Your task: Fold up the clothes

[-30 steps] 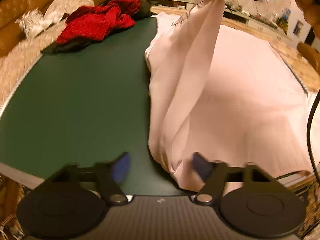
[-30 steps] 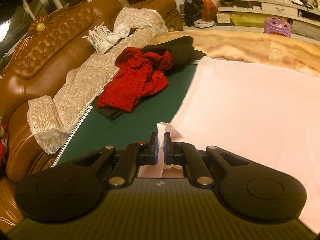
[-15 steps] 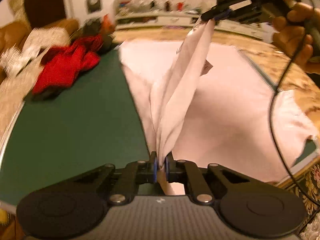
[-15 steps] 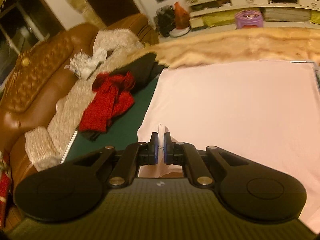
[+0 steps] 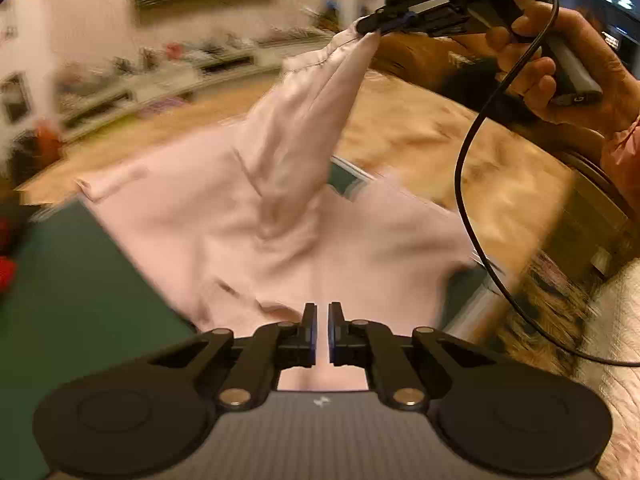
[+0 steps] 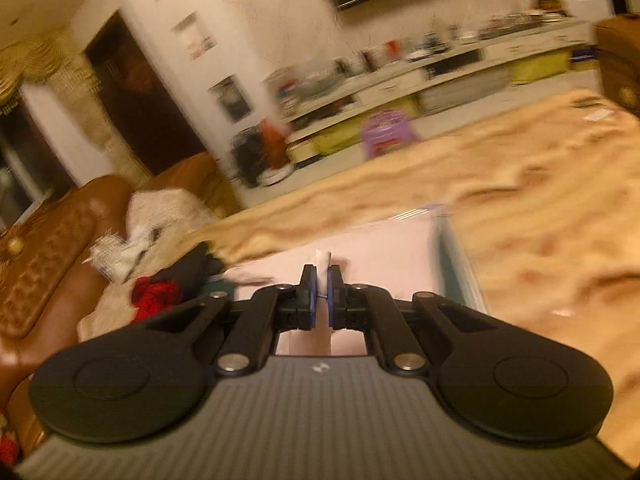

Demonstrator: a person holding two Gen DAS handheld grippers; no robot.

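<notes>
Both grippers' fingers now pinch pink cloth [image 5: 280, 232]; L [image 5: 320, 330] was open, R [image 6: 322, 298] unchanged.

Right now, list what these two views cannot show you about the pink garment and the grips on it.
- Left wrist view: the left gripper is closed, but its own fingers hide the pinch on the pink garment.
- Left wrist view: the garment's near hem lies under the gripper body; motion blur smears its far edge.
- Right wrist view: the right gripper clamps a white fold; the gripper body covers most of the garment.
- The red clothes are too blurred to identify.
</notes>
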